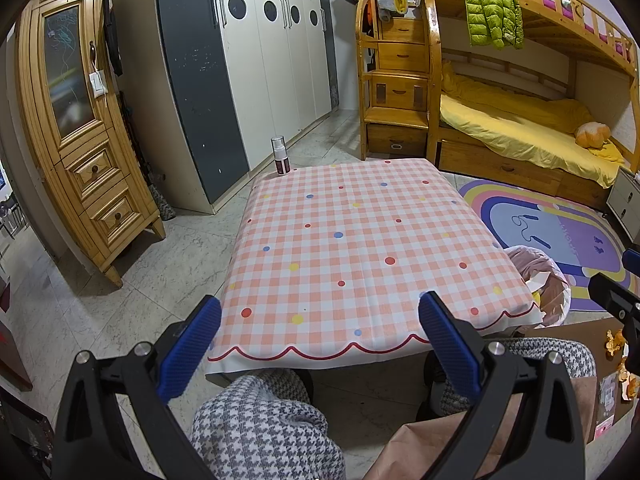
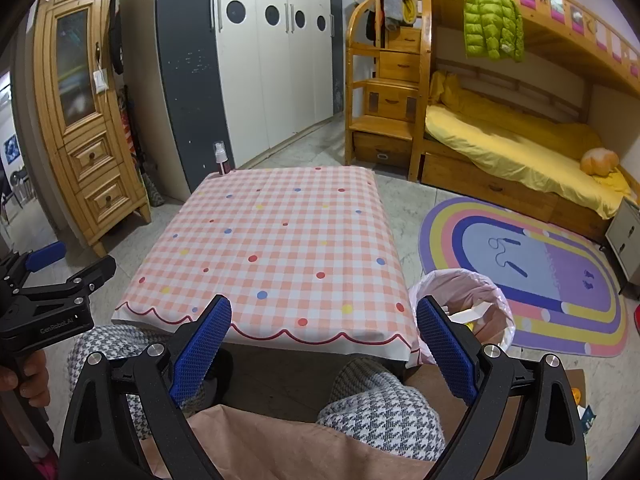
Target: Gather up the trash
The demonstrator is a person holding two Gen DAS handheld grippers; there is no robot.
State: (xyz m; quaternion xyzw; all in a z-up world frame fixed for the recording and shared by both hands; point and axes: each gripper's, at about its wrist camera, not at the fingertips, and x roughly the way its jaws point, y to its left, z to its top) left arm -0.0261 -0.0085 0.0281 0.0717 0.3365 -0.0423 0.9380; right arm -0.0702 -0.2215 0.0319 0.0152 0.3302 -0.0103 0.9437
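Note:
A low table with a pink checked cloth [image 1: 352, 240] [image 2: 280, 248] stands in front of me. A small spray bottle [image 1: 280, 156] [image 2: 221, 158] stands at its far left corner. A trash bin lined with a pink bag [image 2: 466, 300] [image 1: 544, 276] sits on the floor at the table's near right corner, with paper scraps inside. My left gripper [image 1: 320, 320] is open and empty over the table's near edge. My right gripper [image 2: 324, 324] is open and empty at the near edge, left of the bin. Each gripper shows in the other's view: the left [image 2: 60, 280], the right [image 1: 612, 296].
A wooden cabinet [image 1: 76, 128] and a wardrobe [image 1: 260, 60] stand at left and back. A bunk bed [image 1: 520, 120] with yellow bedding is at right, a rainbow rug [image 2: 532, 272] before it. Orange peel scraps [image 1: 618, 344] lie on a cardboard box [image 1: 576, 344] at right. My knees are below.

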